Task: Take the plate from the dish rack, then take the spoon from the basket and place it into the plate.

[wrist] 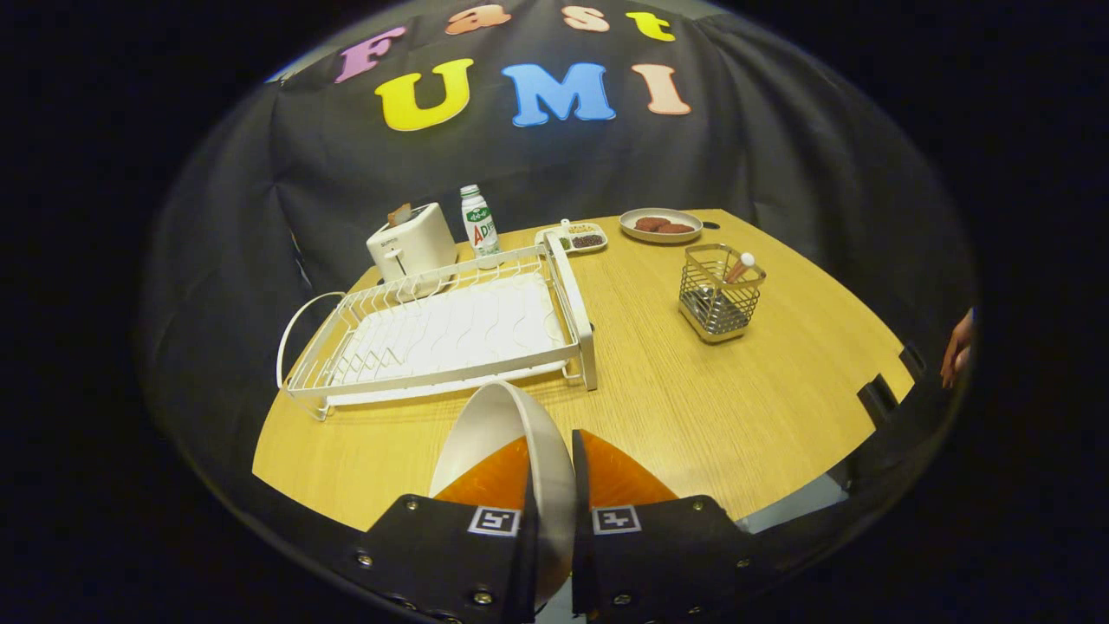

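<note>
My gripper (551, 464) is shut on the white plate (494, 425), which stands on edge between the two orange fingers (615, 477), above the near part of the wooden table (736, 390). The white wire dish rack (450, 334) lies just beyond the plate, to the left, with nothing in its slots. Farther off to the right stands the metal mesh basket (719, 299). A spoon (739, 266) with a pale handle tip leans out of it.
Behind the rack stand a white toaster (411, 243) and a green-labelled bottle (478, 224). A small tray of snacks (576, 237) and a plate with brown patties (660, 225) sit at the table's far side. A person's hand (957, 347) shows at the right edge.
</note>
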Available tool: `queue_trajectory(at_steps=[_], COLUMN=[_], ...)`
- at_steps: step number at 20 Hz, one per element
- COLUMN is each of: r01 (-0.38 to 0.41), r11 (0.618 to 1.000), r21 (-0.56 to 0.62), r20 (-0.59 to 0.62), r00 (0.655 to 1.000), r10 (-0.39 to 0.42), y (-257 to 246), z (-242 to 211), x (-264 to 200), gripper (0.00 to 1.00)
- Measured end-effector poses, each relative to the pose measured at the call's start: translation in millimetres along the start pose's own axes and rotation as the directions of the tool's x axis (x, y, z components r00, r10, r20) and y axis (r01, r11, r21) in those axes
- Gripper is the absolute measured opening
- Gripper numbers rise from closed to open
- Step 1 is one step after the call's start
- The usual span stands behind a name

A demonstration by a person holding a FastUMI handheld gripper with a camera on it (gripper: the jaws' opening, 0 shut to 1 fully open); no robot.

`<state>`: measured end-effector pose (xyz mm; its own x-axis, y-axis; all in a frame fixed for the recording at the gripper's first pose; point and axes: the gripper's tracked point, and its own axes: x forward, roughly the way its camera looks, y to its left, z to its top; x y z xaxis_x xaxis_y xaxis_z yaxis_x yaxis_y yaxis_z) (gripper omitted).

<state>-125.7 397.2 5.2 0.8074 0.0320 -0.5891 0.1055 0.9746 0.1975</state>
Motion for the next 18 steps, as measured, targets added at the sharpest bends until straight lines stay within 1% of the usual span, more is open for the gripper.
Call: queue_trajectory(at_steps=[4, 7, 10, 12, 14, 15, 18], r01=[-0.029, -0.033, -0.014, 0.016, 0.021, 0.034, 0.072], r11=[0.992, 0.984, 0.985, 0.989, 0.989, 0.989, 0.987], r21=[0.123, 0.175, 0.173, 0.150, 0.147, 0.145, 0.144], r20=[-0.012, -0.009, -0.037, -0.046, -0.037, -0.033, 0.003], r00=[0.999, 0.999, 0.999, 0.999, 0.999, 0.999, 0.997], r10=[0.030, 0.035, 0.021, -0.009, -0.016, -0.029, -0.074], y=[1.6, 1.2, -5.8, -12.7, -17.6, -22.9, -41.4], z=[-3.1, -2.4, -8.2, -8.0, -2.1, -0.6, 17.1], x=[23.1, 35.1, 43.3, 43.7, 44.3, 42.4, 37.2], gripper=[0.16, 0.17, 0.21, 0.24, 0.25, 0.29, 0.29])
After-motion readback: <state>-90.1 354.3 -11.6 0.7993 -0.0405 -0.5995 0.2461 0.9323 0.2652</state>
